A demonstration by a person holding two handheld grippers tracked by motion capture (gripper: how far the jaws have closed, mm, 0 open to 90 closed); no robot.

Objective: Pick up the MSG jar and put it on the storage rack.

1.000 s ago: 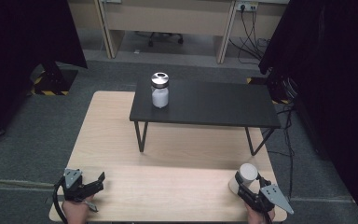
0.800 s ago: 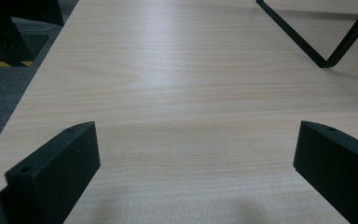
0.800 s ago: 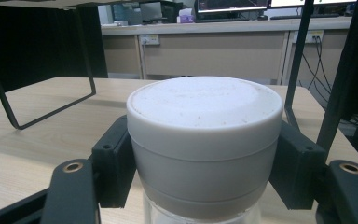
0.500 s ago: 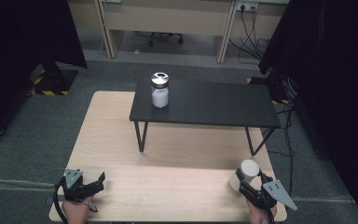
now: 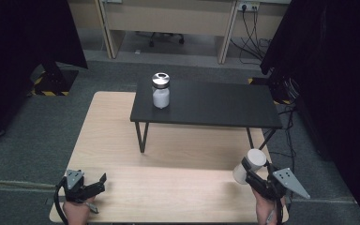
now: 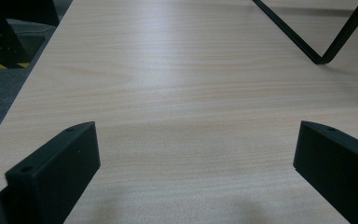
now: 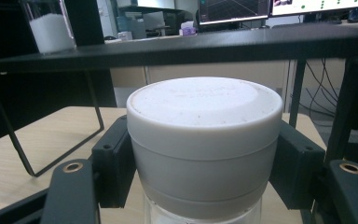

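A jar with a white lid (image 5: pixel 256 157) hangs just above the front right corner of the light wooden table (image 5: pixel 168 192), tilted. My right gripper (image 5: pixel 252 174) is shut on it. In the right gripper view the black pads (image 7: pixel 114 161) press on both sides of the white-lidded jar (image 7: pixel 204 121) at its lid. At the front left corner my left gripper (image 5: pixel 98 183) rests low over the wood, open. In its own view the left gripper (image 6: pixel 196 163) has bare tabletop between its wide jaws.
A low black table (image 5: pixel 215 103) stands on the far half of the wooden table on thin black legs (image 5: pixel 143 136). Near its left end a second jar (image 5: pixel 160 90) with a silver lid and white contents stands upright. Grey floor surrounds the table.
My right gripper has risen from the tabletop with the white-lidded jar in it. The left gripper has stayed where it was.
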